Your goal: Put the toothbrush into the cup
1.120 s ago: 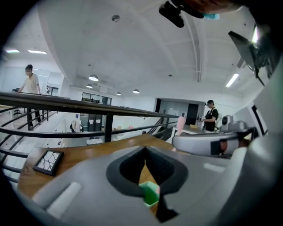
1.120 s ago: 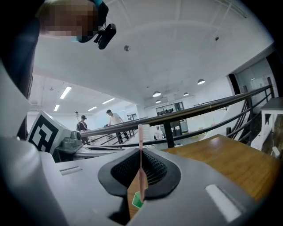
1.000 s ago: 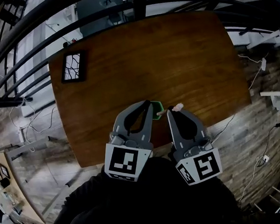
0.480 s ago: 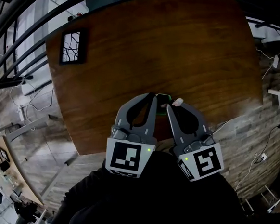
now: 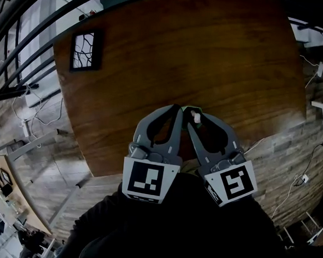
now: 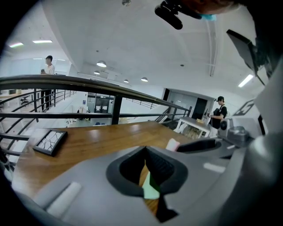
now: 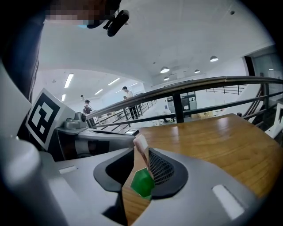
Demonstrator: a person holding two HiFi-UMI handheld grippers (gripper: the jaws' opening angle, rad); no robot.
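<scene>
A small green cup [image 5: 191,108] stands on the wooden table [image 5: 212,52], mostly hidden under both gripper tips. My left gripper [image 5: 178,108] is shut on the cup's wall, a pale green strip [image 6: 151,190] between its jaws. In the right gripper view the toothbrush [image 7: 141,150] stands tilted, with its lower end in the cup [image 7: 142,183] and its pale head up. My right gripper [image 7: 140,170] is opening around it; the brush leans on the right pad, with a gap on the left. The brush head [image 5: 196,117] shows between the two grippers.
A black-framed patterned tile [image 5: 83,51] lies at the table's far left. A dark railing [image 6: 88,84] runs behind the table. The near table edge [image 5: 108,174] is just below the grippers. Two people [image 6: 48,66] stand far off.
Both grippers have sunk toward the table. The right gripper has closed in on the left one, and the brush head has shifted from its right side to just above the cup.
</scene>
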